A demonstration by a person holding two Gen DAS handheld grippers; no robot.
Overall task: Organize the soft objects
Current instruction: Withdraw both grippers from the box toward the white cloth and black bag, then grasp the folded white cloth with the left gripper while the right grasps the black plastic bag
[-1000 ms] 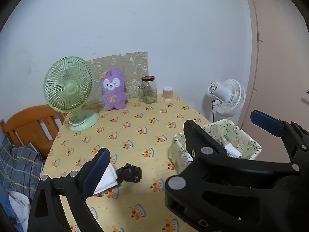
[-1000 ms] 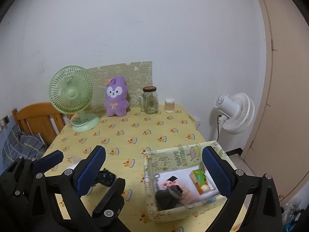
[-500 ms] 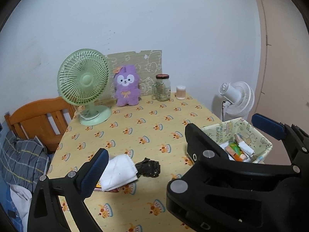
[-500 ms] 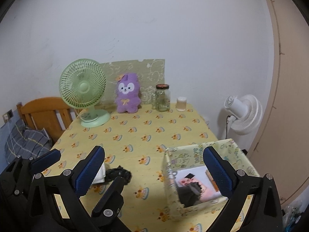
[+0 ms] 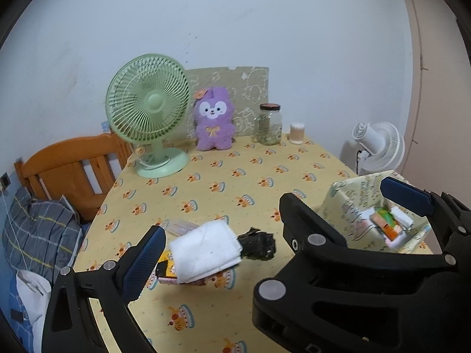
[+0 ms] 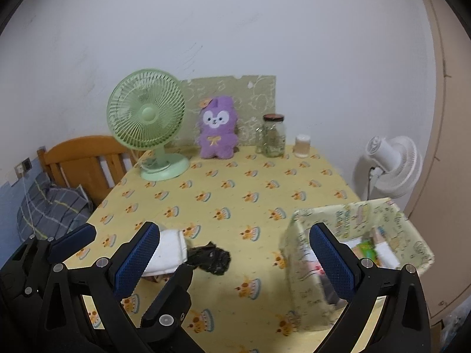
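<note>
The folded white cloth (image 5: 206,248) lies on the table (image 5: 235,176) near its front edge, left of the fabric storage box (image 5: 350,203), with a crumpled black soft item (image 5: 259,245) touching its right end and a flat printed packet (image 5: 164,270) partly under it. Over the last second both of your views have swung left: this pile has come from the lower edge of the left view toward its middle and now shows larger, while the box has slid off to the right. I read that as you leaving the box, which already holds several items, and lining up on the pile for the next pick. Your left gripper (image 5: 265,223) is spread wide and empty, one pad just beside the cloth's left end and the other over the box. Your right gripper (image 6: 235,259) is also spread and empty, straddling the gap between the black item and the box wall. Beyond the pile, the green fan (image 5: 148,111), the purple plush (image 5: 213,123) and the glass jar (image 5: 269,125) stand along the table's back edge.
</note>
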